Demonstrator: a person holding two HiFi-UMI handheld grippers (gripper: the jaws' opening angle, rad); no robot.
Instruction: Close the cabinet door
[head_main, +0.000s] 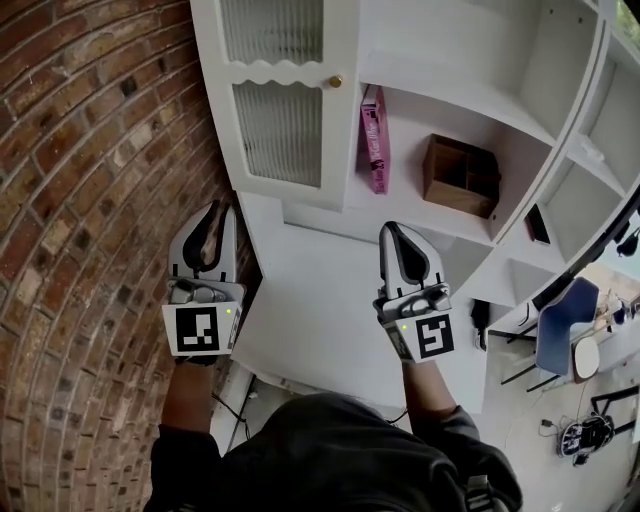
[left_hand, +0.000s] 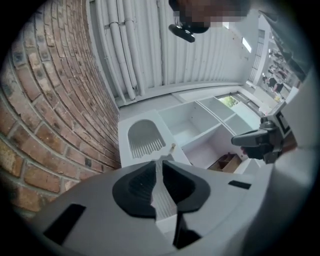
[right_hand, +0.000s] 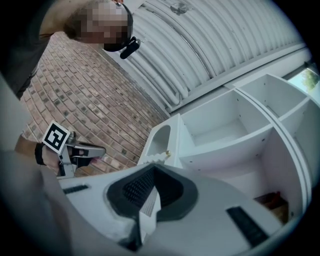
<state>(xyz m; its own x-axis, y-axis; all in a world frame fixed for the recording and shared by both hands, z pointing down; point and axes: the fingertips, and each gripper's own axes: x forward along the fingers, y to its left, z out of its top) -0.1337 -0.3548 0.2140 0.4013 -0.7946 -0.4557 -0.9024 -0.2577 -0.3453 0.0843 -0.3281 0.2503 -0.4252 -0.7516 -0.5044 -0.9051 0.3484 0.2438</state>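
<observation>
Our left gripper (head_main: 212, 222), low left in the head view, is closing its jaws on nothing, and only a thin slit shows between them. Our right gripper (head_main: 397, 238), at lower centre, has its jaws together and is empty too. Above them, upper centre-left, is the cabinet door (head_main: 281, 130), ribbed glass with a brass knob (head_main: 335, 82), apparently flush with its frame. To its right, open shelves (head_main: 450, 95) hold a pink book (head_main: 373, 140) and a wooden box (head_main: 460, 175). A brick wall (head_main: 80, 200) fills the left.

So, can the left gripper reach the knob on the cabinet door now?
Probably yes: nothing stands between the left gripper and the knob on the cabinet door. Its jaws are closing with nothing between them.
</observation>
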